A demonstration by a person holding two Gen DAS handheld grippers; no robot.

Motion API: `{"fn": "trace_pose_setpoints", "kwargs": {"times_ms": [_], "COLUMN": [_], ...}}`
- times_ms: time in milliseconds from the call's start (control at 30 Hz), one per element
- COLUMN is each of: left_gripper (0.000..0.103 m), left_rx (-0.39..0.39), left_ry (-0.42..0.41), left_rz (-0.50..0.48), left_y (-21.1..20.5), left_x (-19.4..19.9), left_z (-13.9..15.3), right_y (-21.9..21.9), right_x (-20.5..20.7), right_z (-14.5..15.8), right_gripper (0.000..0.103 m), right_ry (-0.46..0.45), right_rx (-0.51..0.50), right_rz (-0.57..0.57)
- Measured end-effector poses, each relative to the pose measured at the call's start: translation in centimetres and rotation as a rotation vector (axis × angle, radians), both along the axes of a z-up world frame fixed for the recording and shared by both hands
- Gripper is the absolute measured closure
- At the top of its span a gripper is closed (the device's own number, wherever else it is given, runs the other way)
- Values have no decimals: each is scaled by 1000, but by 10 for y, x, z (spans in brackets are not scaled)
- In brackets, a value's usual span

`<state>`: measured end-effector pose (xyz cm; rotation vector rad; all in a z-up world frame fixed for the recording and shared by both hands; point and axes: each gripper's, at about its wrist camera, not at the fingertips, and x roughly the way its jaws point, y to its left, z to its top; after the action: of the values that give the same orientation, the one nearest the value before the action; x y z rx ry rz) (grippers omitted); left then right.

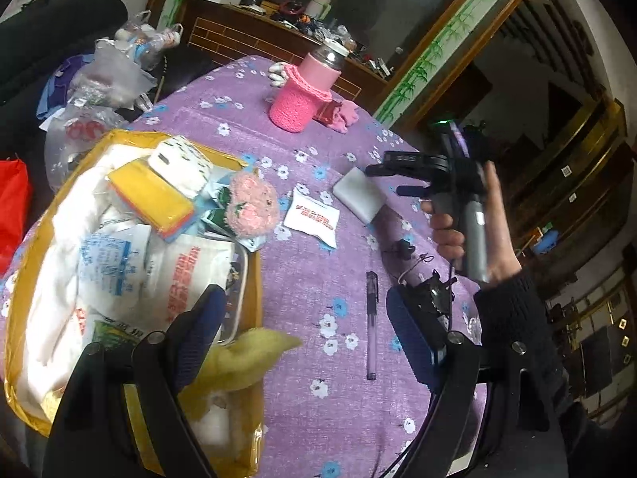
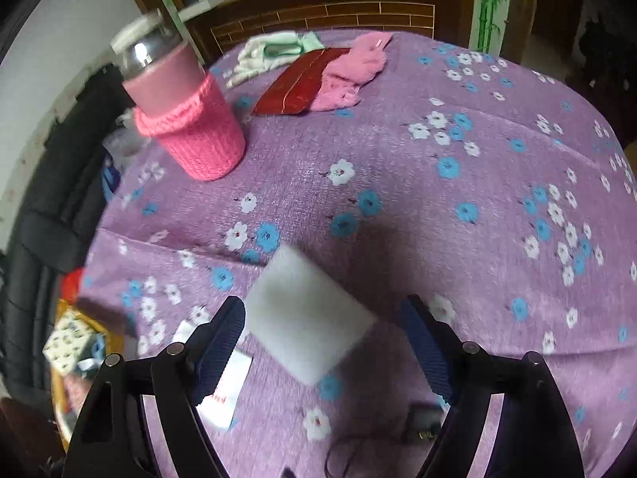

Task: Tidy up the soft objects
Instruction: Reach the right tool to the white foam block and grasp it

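Soft objects already fill a yellow box [image 1: 247,302] at the left edge of the tabletop [image 1: 318,279], which wears a purple flowered cloth: tissue packs, white cloth, a knitted pink flower [image 1: 251,205] at its rim and a yellow fluffy piece [image 1: 243,358] at its near corner. Judging by that heap, the sorting looks well along. Left outside are a white sponge block [image 2: 306,318], a small white packet [image 1: 312,217] just beside it, and farther off a pink fluffy cloth [image 2: 350,71] with a red item [image 2: 302,79].

The left hand-held gripper [image 1: 306,342] hangs over the box's near corner, jaws wide, holding nothing. The right hand-held gripper [image 2: 322,350] is also spread wide, the sponge lying between its fingers, not yet pinched.

Only the left view shows the box's contents, a pen [image 1: 371,326], and the person's hand [image 1: 469,223] on the right tool. Only the right view shows pale green cloths [image 2: 274,49] at the far edge, behind a bottle in a pink knitted sleeve [image 2: 191,127].
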<state>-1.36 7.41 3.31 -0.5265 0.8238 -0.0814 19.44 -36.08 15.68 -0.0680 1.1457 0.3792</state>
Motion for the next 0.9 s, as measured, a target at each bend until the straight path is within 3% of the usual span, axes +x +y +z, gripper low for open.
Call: {"fn": "trace_pose_setpoints", "kwargs": {"times_ms": [167, 233, 367, 567, 700, 800, 900], "left_gripper": [20, 20, 20, 20, 20, 20, 21], "left_rx": [10, 23, 30, 54, 63, 83, 120], "left_ry": [16, 12, 30, 41, 61, 67, 66], "left_rz": [-6, -9, -8, -40, -56, -64, -73], "left_y": [-4, -7, -13, -29, -40, -49, -58], "left_x": [5, 7, 13, 23, 34, 42, 48], "left_z": [2, 4, 2, 1, -3, -1, 1], "right_y": [31, 29, 33, 60, 58, 41, 5], "right_x": [12, 11, 4, -47, -85, -102, -110], "right_z": [-39, -46, -39, -14, -3, 2, 13], "right_gripper": [25, 26, 46, 75, 87, 88, 88], "right_ry": [76, 73, 33, -142, -211, -262, -265], "right_rx": [-131, -117, -191, -361, -313, -239, 3], "right_rz": [96, 105, 121, 207, 220, 166, 99]}}
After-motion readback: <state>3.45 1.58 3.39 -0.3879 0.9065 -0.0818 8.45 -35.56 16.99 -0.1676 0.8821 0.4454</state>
